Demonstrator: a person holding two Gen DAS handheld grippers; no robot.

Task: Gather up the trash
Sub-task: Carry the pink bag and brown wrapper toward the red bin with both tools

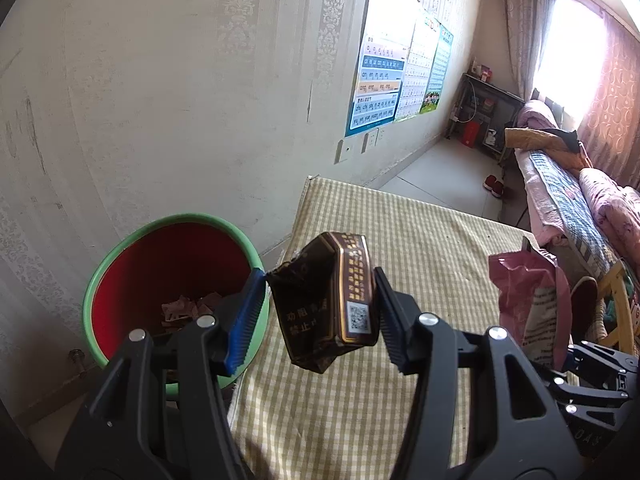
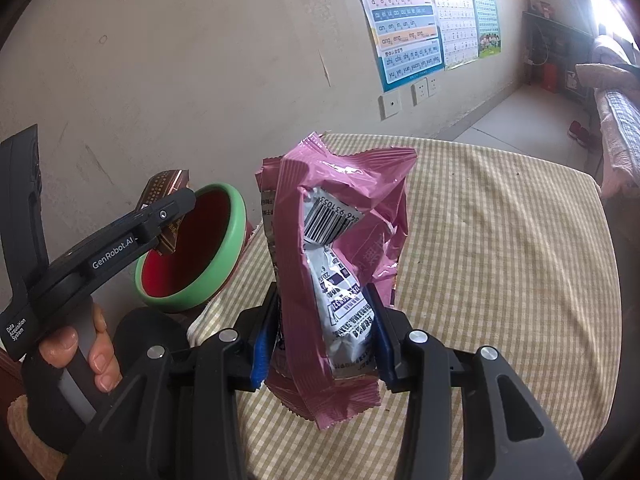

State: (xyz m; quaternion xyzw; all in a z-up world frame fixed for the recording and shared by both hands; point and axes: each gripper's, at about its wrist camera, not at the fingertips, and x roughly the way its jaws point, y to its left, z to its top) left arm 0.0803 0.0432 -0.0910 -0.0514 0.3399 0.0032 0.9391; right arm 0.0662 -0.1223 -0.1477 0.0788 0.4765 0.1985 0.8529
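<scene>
Disposal step: left gripper [image 1: 320,300] clamped on cig. pack [image 1: 334,300], right gripper [image 2: 322,332] clamped on pink wrapper [image 2: 340,240]. Swing pack toward 9 o'clock, centre over bin [image 1: 120,252] before unclamping; wrapper next.

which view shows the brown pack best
The left wrist view: the brown pack sits centred between the left gripper fingers, print readable. The right wrist view shows only its edges behind that gripper.
</scene>
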